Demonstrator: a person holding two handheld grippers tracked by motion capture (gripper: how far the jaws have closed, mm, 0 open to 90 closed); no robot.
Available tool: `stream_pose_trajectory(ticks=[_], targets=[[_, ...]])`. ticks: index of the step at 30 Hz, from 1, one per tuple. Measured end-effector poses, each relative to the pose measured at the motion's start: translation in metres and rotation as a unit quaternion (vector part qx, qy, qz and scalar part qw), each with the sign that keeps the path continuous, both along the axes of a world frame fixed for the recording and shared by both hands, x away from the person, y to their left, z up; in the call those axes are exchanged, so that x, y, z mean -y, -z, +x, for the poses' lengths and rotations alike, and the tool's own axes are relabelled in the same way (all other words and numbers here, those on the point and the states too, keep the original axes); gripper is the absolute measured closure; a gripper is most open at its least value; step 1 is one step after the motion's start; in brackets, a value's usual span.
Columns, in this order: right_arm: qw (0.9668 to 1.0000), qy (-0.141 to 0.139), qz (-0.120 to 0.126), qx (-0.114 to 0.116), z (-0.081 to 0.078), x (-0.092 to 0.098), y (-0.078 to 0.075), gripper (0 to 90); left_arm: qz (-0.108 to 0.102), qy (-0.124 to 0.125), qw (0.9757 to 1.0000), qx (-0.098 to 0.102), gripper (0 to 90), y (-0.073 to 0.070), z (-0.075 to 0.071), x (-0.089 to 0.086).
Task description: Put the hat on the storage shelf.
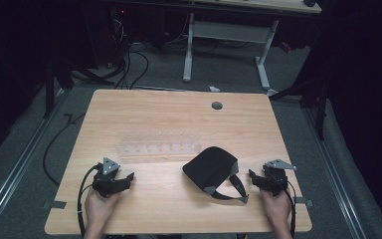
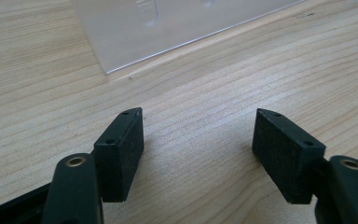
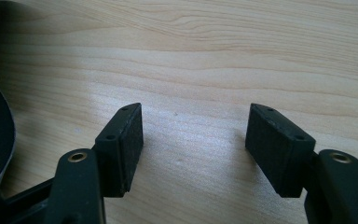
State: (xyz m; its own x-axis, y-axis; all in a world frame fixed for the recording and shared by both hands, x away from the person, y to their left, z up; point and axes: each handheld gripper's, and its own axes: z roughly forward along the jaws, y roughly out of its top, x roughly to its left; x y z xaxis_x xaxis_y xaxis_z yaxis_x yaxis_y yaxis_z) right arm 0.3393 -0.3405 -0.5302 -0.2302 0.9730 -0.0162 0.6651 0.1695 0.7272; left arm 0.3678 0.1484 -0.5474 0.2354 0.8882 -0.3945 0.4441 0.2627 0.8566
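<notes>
Dark room hides surroundings; both grippers' fingers (image 2: 121,154) spread beside black mask (image 1: 210,168).

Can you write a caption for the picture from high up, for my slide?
Two open grippers, left gripper and right gripper, rest beside a black fabric cap on a light wooden table.

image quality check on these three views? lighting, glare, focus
High view: table lit, surroundings near black, picture soft; black cap shows little detail, clear plastic tray faint. Left gripper view: tray washed out and blurred, pads sharp. Right gripper view: pale sheen on wood between open jaws.
</notes>
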Motion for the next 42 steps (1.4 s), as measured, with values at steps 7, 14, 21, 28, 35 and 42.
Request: stream_pose_trajectory(ticks=[7, 14, 21, 28, 35, 42], targets=[[1.0, -0.001, 0.0, 0.001, 0.0, 0.0, 0.0, 37.1, 0.0, -0.001, 1.0, 0.0, 34.1, 0.0, 0.0, 0.0], [1.0, 0.0, 0.0, -0.001, 0.0, 0.0, 0.0, 36.5, 0.0, -0.001, 1.0, 0.0, 34.1, 0.0, 0.0, 0.0], [0.9999, 0.005, 0.011, 0.001, 0.0, 0.003, 0.0, 40.6, 0.0, -0.001, 1.0, 0.0, 34.1, 0.0, 0.0, 0.0], [0.9993, 0.008, 0.037, -0.005, -0.003, 0.007, -0.003, 50.8, 0.0, -0.001, 1.0, -0.001, 33.9, 0.0, 0.0, 0.0], [0.9969, -0.011, 0.077, 0.016, -0.015, 0.004, -0.012, 50.6, 0.0, -0.002, 1.0, 0.0, 33.9, 0.0, 0.0, 0.0], [0.991, -0.041, 0.123, 0.033, -0.026, -0.003, -0.024, 44.6, 0.0, -0.002, 1.0, 0.0, 33.8, 0.0, 0.0, 0.0]])
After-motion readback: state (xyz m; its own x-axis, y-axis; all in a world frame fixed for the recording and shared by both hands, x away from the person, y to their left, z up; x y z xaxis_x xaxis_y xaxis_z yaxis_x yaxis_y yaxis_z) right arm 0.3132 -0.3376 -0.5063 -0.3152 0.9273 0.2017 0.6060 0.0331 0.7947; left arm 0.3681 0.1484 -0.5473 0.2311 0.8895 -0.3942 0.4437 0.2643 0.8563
